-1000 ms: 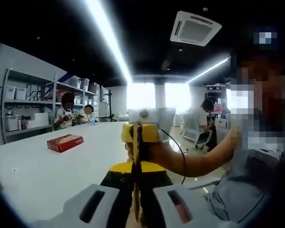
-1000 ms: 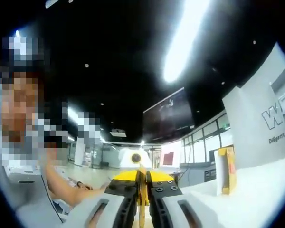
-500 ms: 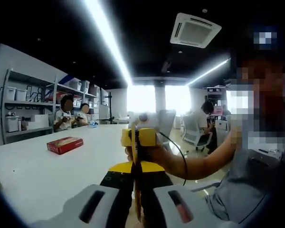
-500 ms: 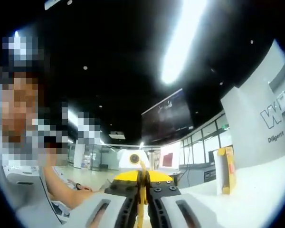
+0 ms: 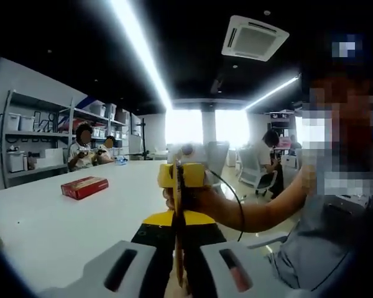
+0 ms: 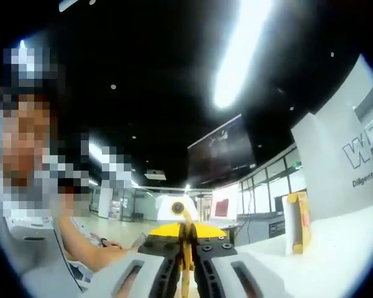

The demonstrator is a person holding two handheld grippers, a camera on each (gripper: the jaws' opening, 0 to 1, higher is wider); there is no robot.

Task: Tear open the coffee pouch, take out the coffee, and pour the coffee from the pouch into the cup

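The coffee pouch (image 5: 179,264) is a thin yellowish strip seen edge-on, held up in the air between both grippers. My left gripper (image 5: 179,216) is shut on it, its grey jaws pressed together around the strip. Facing it, the yellow right gripper (image 5: 181,176) sits in a person's hand and pinches the same pouch. In the right gripper view the pouch (image 6: 184,273) again shows as a narrow edge, with my right gripper (image 6: 185,228) shut on it and the left gripper (image 6: 178,208) just beyond. The pouch's faces and its top are hidden.
A white table (image 5: 62,217) stretches to the left with a red box (image 5: 84,186) lying on it. A white and yellow carton (image 6: 296,222) stands upright on the table. Shelves (image 5: 37,139) line the wall. People sit at the far end.
Both views have shifted only slightly. Both grippers keep their hold on the pouch, still facing each other.
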